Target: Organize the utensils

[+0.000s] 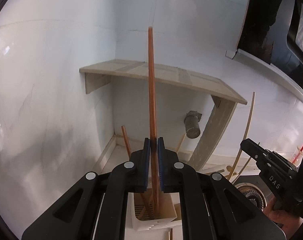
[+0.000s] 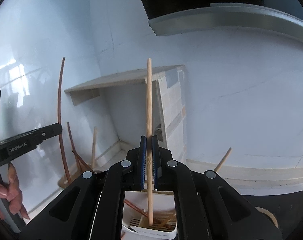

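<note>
While both grippers hang over white holders near the tiled corner, each one has a single chopstick pinched upright between its blue pads. The left gripper (image 1: 153, 144) has its jaws drawn nearly together on a reddish-brown chopstick (image 1: 151, 92), with only the stick's width between the pads. That stick rises well above the jaws, and its lower end reaches down into a white slotted holder (image 1: 153, 220) directly below, where other dark sticks already stand. Another reddish stick (image 1: 125, 140) leans just left of the jaws.

The right gripper (image 2: 149, 146) has its jaws closed the same way on a pale bamboo chopstick (image 2: 149, 108). Its lower tip sits inside a white utensil holder (image 2: 151, 228), among thin pale and reddish sticks lying at angles. Whether the tip touches the slotted bottom cannot be told.

A tan corner shelf (image 1: 131, 68) juts from the white wall behind both sticks. From the right wrist view, the left gripper's body shows at the left edge, with the person's hand (image 2: 11, 190) wrapped on its handle and a long reddish stick (image 2: 60, 108) rising beside it. More pale sticks (image 1: 249, 124) stand at the right of the left wrist view, near the worktop's edge.
</note>
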The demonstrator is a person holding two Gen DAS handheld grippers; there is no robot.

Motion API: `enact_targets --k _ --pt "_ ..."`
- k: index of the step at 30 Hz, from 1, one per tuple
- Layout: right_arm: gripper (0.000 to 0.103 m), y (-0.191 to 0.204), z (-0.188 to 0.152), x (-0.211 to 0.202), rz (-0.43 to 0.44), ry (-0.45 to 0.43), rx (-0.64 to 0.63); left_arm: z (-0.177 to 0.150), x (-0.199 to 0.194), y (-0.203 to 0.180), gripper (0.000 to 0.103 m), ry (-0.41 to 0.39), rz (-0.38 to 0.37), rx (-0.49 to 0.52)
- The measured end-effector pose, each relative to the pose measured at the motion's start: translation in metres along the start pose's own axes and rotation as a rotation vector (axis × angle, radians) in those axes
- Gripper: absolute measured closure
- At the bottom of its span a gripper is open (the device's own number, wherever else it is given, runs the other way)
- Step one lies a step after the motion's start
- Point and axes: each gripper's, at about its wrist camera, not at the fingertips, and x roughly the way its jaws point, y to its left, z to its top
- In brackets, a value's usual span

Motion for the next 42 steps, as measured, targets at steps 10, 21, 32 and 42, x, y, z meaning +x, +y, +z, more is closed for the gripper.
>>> enact_targets --k 10,21,32,42 --pt "0.060 0.001 -0.007 -0.006 -0.009 0.030 0.006 -0.001 -0.016 0.011 0.079 0.003 0.013 -0.009" --pt "0.054 0.007 -0.009 -0.012 -0.029 0.079 -0.003 -0.025 -0.024 0.025 0.075 0.087 0.030 -0.006" --pt "0.046 0.012 -0.018 -0.026 -0.063 0.119 0.006 -0.051 -0.044 0.032 0.069 0.128 0.026 -0.009" --pt "0.040 0.015 -0.028 -0.045 -0.089 0.139 0.013 -0.073 -0.050 0.032 0.060 0.175 0.007 0.024"
